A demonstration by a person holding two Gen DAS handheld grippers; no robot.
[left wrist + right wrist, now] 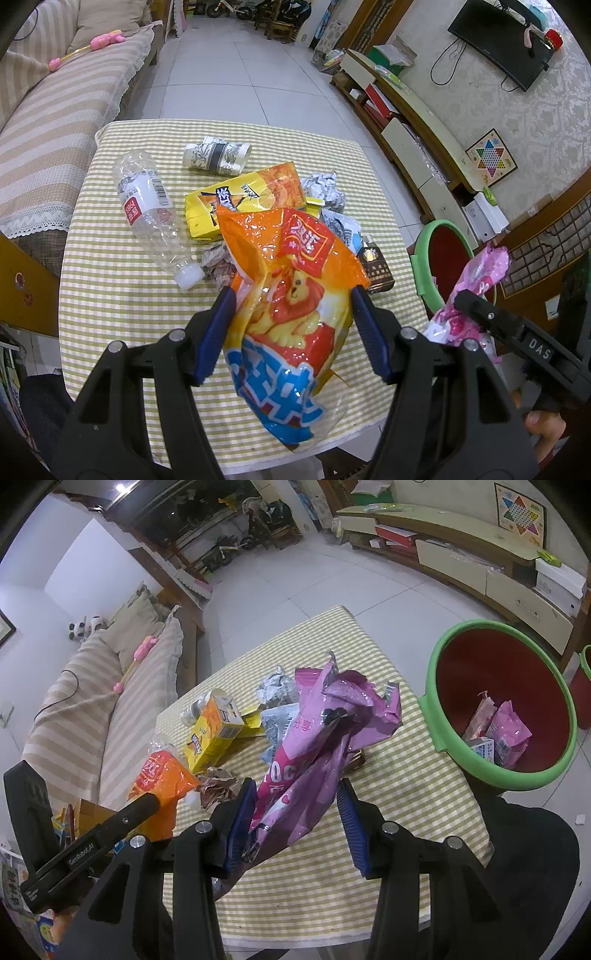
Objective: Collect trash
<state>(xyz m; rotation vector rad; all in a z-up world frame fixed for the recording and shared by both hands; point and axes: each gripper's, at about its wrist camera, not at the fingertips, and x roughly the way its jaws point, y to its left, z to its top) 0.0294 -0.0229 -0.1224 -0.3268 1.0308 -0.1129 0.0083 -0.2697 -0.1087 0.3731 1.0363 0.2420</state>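
In the left wrist view my left gripper [292, 291] is shut on an orange and blue snack bag [288, 332], held above the checked tablecloth [110, 295]. In the right wrist view my right gripper [297, 786] is shut on a crumpled pink wrapper [325, 716], also lifted off the table. Right of the table stands a green-rimmed red bin [432, 701] with pink wrappers and a small carton inside. On the table lie a clear plastic bottle [151, 210], a yellow carton [243, 203], paper cups [218, 155], crumpled foil [321, 186] and a small brown box [376, 269].
A striped sofa [55, 129] runs along the table's left side. A low TV cabinet [413, 122] lines the right wall beyond the bin. Part of a second green-rimmed bin [584, 686] shows at the far right. Tiled floor [240, 66] stretches past the table.
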